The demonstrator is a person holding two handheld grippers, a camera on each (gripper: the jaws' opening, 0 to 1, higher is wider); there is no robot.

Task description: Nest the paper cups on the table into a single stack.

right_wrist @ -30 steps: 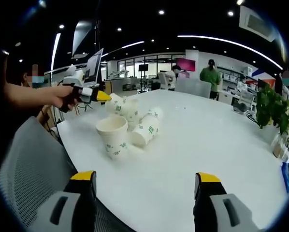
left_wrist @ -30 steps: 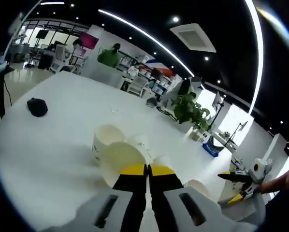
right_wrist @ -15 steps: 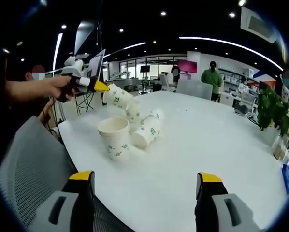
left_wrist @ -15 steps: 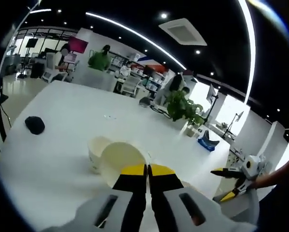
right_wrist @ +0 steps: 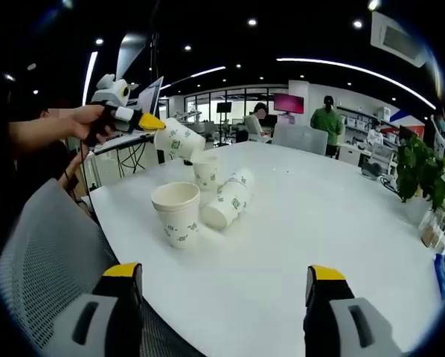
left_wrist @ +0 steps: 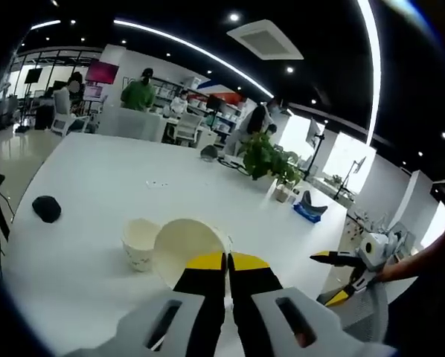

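While the left gripper (left_wrist: pixel 226 262) is pinching a paper cup (left_wrist: pixel 187 248) by its rim above the desk (left_wrist: pixel 96 193) beside an upright cup (left_wrist: pixel 139 242), in the right gripper view the right gripper (right_wrist: pixel 224 279) is gaping wide near the desk's edge, facing three more cups (right_wrist: pixel 207 195).

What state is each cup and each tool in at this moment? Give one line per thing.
Left tool: shut on the held cup.
Held cup: in the air, tilted, above the table.
Near cup: upright, mouth up.
Far cup: upright, under the held cup.
Lying cup: on its side.
Right tool: open, holding nothing.
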